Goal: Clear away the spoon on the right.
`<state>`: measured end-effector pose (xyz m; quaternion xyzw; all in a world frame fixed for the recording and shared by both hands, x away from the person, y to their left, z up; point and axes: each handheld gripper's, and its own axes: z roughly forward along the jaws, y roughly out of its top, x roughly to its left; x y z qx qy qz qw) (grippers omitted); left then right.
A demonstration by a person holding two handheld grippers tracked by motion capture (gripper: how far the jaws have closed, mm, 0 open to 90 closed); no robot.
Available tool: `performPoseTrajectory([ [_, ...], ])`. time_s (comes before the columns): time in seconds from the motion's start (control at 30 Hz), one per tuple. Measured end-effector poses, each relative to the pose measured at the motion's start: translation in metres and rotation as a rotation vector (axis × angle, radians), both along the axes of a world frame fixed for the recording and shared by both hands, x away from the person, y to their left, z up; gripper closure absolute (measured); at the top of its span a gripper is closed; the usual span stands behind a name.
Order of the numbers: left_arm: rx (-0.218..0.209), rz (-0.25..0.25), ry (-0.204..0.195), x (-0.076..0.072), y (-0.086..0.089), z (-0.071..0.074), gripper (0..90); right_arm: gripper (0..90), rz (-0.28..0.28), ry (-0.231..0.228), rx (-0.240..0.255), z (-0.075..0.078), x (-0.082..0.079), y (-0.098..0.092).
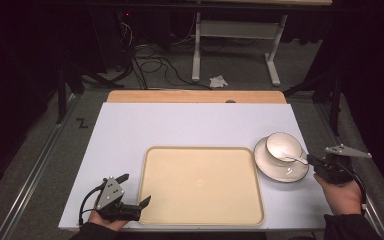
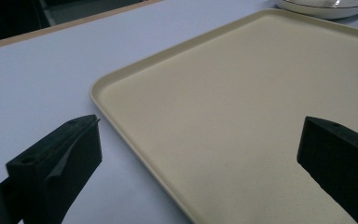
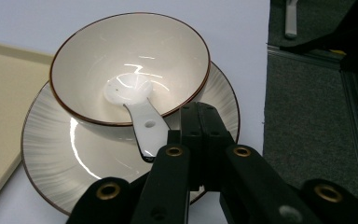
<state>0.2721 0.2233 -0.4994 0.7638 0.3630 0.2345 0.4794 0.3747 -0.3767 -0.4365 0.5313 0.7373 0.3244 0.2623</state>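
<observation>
Black jaws of the right gripper (image 3: 199,116) are pressed together with nothing between them, their tips just beside the handle of the white ceramic spoon (image 3: 137,109), seemingly lined up for a pick but not yet spread to take it. That spoon rests in a cream bowl with a dark rim (image 1: 283,145), stacked on a white ribbed saucer (image 1: 267,162) near the white table's (image 1: 130,130) right edge. At the near edge, the left gripper (image 1: 135,192) rests spread wide over the near left corner of the empty beige plastic tray (image 1: 200,185), probably the destination.
</observation>
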Motion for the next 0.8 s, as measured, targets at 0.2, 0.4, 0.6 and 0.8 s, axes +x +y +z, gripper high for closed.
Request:
performPoseTrajectory([
  [0.2,0.0,0.001,-0.002,0.0,0.0,0.0,0.4,90.0,0.014,-0.01,0.013,-0.001,-0.008,0.006],
  [0.4,0.0,0.0,-0.002,0.0,0.0,0.0,0.4,90.0,0.043,-0.034,0.019,-0.002,-0.018,0.019],
  [0.6,0.0,0.001,-0.004,0.0,0.0,0.0,0.4,90.0,0.078,-0.052,0.011,-0.004,-0.023,0.031],
  [0.8,0.0,0.0,-0.004,0.0,0.0,0.0,0.4,90.0,0.094,-0.057,0.021,-0.006,-0.025,0.04],
])
